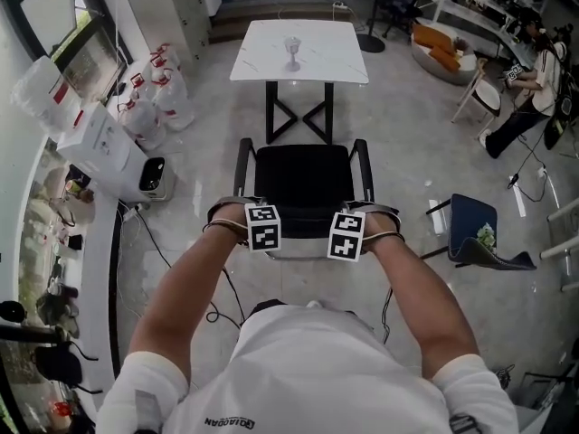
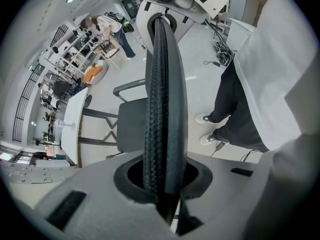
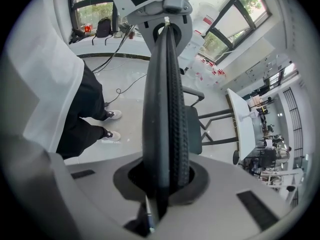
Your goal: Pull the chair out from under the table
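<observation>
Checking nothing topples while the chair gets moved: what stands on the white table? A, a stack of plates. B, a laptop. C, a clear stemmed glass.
C: a clear stemmed glass stands upright near the middle of the white table, beyond the black chair.

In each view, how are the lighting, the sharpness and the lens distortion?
Head view: evenly lit, sharp, lines bowed at the edges. Left gripper view: strong fisheye, black corners, chair small yet clear. Right gripper view: same fisheye; bright windows.
</observation>
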Motion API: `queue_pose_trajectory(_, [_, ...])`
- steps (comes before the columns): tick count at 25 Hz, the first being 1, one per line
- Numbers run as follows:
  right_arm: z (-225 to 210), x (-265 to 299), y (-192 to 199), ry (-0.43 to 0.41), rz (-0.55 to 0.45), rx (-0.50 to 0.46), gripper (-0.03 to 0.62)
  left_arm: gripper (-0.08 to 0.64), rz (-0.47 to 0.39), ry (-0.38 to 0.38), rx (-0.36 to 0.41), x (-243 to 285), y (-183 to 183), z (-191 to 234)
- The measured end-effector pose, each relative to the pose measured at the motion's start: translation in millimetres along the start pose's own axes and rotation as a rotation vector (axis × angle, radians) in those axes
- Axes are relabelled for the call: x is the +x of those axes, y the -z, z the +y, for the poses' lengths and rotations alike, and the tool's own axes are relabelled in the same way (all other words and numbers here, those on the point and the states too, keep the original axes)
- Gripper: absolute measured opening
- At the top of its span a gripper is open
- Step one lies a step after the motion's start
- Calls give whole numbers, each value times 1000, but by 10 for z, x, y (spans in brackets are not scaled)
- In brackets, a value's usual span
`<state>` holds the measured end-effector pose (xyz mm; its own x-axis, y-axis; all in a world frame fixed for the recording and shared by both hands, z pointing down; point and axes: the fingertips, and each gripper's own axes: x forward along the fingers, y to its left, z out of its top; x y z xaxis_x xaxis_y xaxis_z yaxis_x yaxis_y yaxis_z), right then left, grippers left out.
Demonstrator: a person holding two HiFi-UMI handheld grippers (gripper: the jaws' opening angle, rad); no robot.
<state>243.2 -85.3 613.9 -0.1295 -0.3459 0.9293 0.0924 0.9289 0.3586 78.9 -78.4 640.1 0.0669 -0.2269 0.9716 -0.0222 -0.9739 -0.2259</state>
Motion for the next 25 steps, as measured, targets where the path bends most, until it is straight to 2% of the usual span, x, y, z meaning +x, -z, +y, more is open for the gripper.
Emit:
queue_pose_trajectory(6, [150, -58, -9, 4, -6, -5, 35, 63, 1, -5, -3, -21, -14, -155])
queue_pose_trajectory(14, [168, -54, -8, -10, -1, 1, 41, 72, -3, 10, -8, -14, -16, -172])
queue_pose_trajectory(25, [176, -39, 15, 10, 4, 6, 48, 75, -20, -15, 19, 5, -49, -168])
